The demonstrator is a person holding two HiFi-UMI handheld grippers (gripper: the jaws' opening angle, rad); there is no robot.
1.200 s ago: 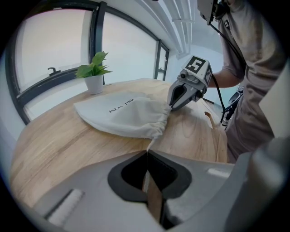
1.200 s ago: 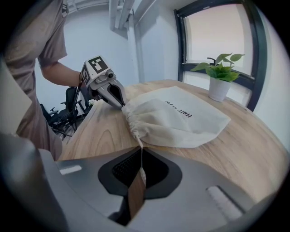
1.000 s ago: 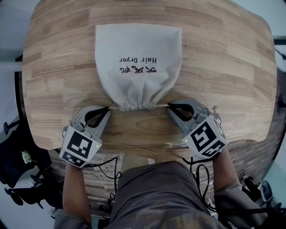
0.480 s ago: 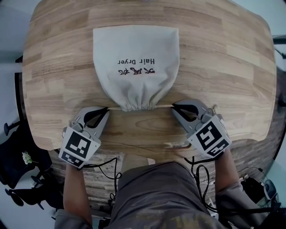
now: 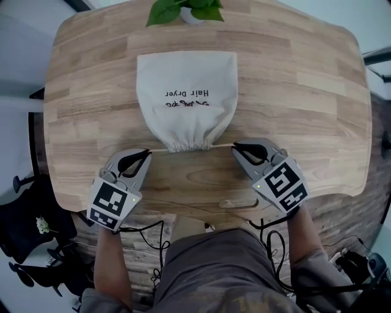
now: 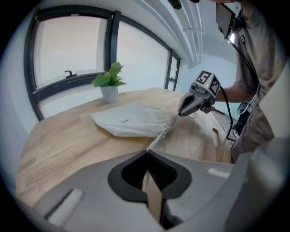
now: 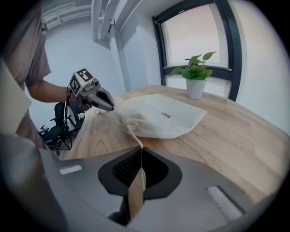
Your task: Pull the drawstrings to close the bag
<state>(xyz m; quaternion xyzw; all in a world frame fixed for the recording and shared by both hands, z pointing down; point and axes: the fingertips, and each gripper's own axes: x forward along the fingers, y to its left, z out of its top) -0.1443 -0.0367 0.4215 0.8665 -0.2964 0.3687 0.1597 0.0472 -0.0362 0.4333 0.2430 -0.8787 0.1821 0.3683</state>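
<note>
Left hand-held gripper [image 5: 146, 152], right hand-held gripper [image 5: 236, 146], both clamped

You've got wide bare table [image 5: 305, 92] either side of the bag [image 5: 186, 92], more on your right. The far edge is tighter, with the potted plant [image 5: 183, 9] just behind the bag. Near you, taut drawstrings [image 5: 223, 145] run from the bag's mouth to the left gripper [image 5: 146, 153] and right gripper [image 5: 235, 147], blocking that strip.

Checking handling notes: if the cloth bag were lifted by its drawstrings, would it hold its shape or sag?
Probably sag: the bag lies fairly flat on the table, its mouth bunched in soft folds. It looks light, perhaps empty, being so flat. Pushed, it would likely wrinkle, not slide.
</note>
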